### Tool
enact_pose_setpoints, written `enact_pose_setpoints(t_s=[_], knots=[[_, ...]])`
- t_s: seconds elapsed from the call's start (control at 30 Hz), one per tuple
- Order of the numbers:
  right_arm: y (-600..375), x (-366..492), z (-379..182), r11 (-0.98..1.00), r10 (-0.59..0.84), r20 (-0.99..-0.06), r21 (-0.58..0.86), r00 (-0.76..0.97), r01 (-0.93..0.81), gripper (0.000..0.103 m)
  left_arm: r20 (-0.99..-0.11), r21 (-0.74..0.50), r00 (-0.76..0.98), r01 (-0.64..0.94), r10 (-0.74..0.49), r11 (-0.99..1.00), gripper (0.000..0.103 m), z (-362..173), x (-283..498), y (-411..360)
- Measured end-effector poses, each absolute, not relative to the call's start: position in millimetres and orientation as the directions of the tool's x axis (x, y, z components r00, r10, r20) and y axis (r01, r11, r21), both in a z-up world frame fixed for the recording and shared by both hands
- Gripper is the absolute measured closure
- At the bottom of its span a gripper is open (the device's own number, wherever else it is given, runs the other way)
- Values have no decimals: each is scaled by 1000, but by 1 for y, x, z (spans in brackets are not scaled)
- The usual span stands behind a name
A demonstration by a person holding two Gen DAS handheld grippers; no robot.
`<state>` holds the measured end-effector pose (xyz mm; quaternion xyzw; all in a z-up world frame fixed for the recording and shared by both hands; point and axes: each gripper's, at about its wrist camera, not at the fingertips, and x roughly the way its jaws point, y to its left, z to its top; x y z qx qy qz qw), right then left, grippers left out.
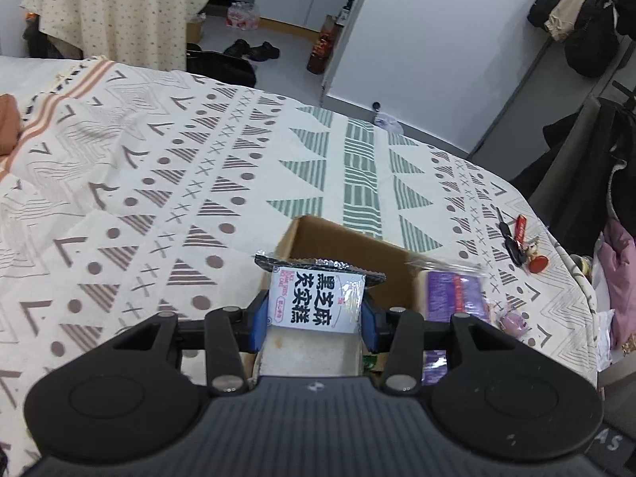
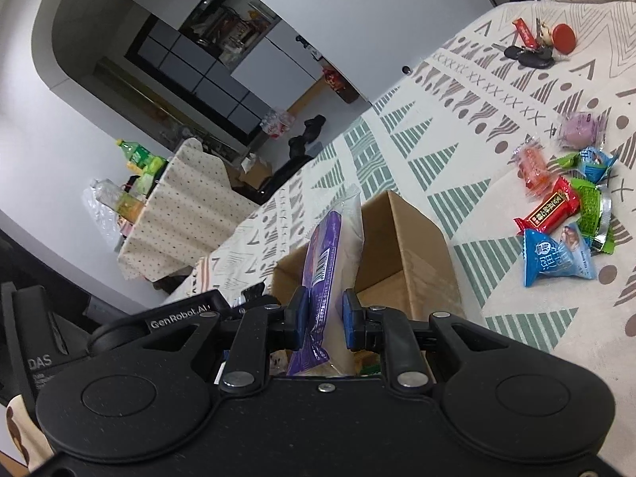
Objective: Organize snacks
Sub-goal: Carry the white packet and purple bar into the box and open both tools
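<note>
Both grippers hold snacks over the open cardboard box (image 2: 401, 246) on the patterned worktop (image 1: 159, 167). The left gripper (image 1: 314, 310) has its blue fingers (image 1: 258, 318) closed on a white sesame cake packet (image 1: 318, 298), printed "黑芝麻茯苓糕" with small English lettering too fine to read surely; it looks light and blocky, with a crinkly foil seam on top, so pinching the flat sides seems soundest. The right gripper (image 2: 324, 314) pinches a purple-and-clear wrapper (image 2: 326, 262) standing edgewise; it looks soft, slick and likely to slide or crush if squeezed hard, and its print is unreadable. Loose wrapped sweets (image 2: 564, 214) lie near the box. "GenRobot.AI" shows on the left gripper's housing in the right wrist view.
</note>
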<state>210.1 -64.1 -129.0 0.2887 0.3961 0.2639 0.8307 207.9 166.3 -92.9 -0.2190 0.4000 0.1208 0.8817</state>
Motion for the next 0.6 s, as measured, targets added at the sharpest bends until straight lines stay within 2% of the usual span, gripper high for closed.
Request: enact_pose_setpoints(t_s=[0.27, 0.53, 0.6], knots=[[-62, 219, -133, 718, 642, -529, 669, 554, -193, 85, -756, -321, 655, -358, -9, 877, 55, -100, 225, 164], [-64, 218, -127, 738, 624, -541, 646, 564, -197, 84, -758, -313, 652, -370, 5, 875, 49, -95, 222, 163], [-66, 217, -125, 740, 618, -548, 647, 563, -183, 79, -761, -308, 649, -373, 9, 875, 46, -94, 219, 162]])
